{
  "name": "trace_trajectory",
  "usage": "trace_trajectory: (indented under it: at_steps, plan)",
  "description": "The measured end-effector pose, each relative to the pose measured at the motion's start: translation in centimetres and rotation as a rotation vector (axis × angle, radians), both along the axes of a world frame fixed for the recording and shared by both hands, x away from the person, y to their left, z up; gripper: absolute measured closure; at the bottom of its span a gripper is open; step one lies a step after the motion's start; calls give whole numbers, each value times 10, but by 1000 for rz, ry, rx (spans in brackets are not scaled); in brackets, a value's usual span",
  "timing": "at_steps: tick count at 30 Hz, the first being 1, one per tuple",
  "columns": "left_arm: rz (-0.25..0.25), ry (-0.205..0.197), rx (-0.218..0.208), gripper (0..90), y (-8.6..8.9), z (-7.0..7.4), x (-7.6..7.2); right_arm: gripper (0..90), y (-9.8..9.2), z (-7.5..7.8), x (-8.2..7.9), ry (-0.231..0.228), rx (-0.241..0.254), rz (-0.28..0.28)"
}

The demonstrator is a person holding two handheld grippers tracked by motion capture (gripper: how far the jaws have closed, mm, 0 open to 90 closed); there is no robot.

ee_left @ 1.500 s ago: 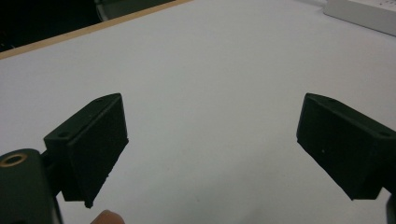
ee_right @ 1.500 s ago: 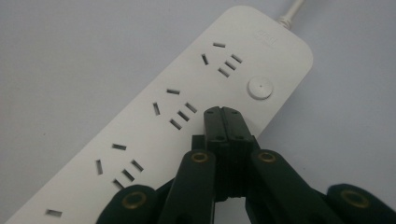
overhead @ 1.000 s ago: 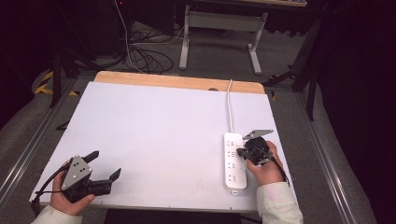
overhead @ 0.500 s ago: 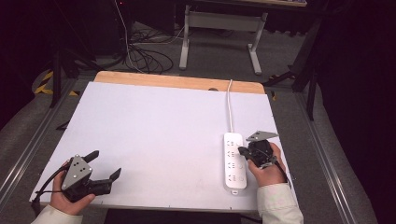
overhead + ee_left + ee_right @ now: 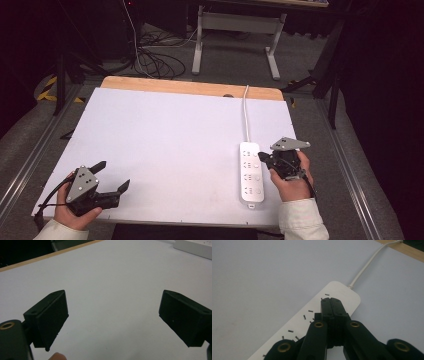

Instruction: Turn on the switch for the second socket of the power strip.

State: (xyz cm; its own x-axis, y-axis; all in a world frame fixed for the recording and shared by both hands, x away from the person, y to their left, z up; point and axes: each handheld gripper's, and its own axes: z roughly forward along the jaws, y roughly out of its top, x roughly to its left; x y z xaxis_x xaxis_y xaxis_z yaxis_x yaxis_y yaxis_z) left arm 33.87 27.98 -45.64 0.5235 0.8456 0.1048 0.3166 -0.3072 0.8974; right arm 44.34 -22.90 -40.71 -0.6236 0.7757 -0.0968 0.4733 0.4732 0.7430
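Note:
A white power strip (image 5: 251,172) lies lengthwise near the table's right side, its white cord (image 5: 245,114) running to the far edge. My right gripper (image 5: 263,158) is shut with nothing between its jaws, hanging just over the strip's right edge; in the right gripper view the closed jaws (image 5: 332,305) point at the cord end of the strip (image 5: 317,315). My left gripper (image 5: 113,177) rests at the near left corner, jaws wide open and empty. In the left gripper view its pads (image 5: 52,317) stand far apart over bare white table, the strip (image 5: 195,247) far off at top right.
The white table top (image 5: 165,140) has a wooden strip (image 5: 190,87) along its far edge. Beyond it the floor holds tangled black cables (image 5: 155,57) and a grey desk frame (image 5: 235,30). Metal rails (image 5: 350,170) run along both sides of the table.
My right gripper has lifted a little off the power strip and drawn slightly nearer the person. The left gripper and the strip stay where they were.

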Motion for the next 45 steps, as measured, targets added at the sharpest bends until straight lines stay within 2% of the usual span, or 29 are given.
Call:
trace_trajectory:
  at_steps: [9,14,16,17,18,19,20,23,24,27,35,40,45]
  plan:
    - [3,3,-4,89,0,0,0,900,0,2,-2,-15,7,2]
    - [14,-7,-6,87,1,1,0,877,-1,4,-2,-55,18,29]
    - [20,-8,-11,88,1,1,0,750,-1,4,-1,-75,24,37]
    - [22,-10,-9,88,2,1,-1,673,-1,5,-2,-79,47,41]
    - [26,-13,-10,88,2,1,-1,673,-1,5,-2,-79,47,41]
    - [28,-13,-13,88,2,1,-1,572,-2,8,-3,-88,73,45]
    - [29,-13,-13,88,2,1,-1,572,-2,8,-3,-88,73,45]
    - [23,-13,-15,88,1,1,0,383,-3,15,-9,-121,96,66]
    - [22,-12,-14,88,1,1,0,383,-3,15,-9,-121,96,66]
    - [21,-10,-12,88,1,1,0,275,-3,20,-15,-130,123,81]
    - [17,-14,-13,88,2,1,0,198,-8,26,-28,-123,220,157]
    - [18,-15,-14,88,2,1,0,147,-15,18,-34,-85,264,192]
    - [16,-14,-14,88,2,2,0,124,-22,8,-38,-82,270,212]
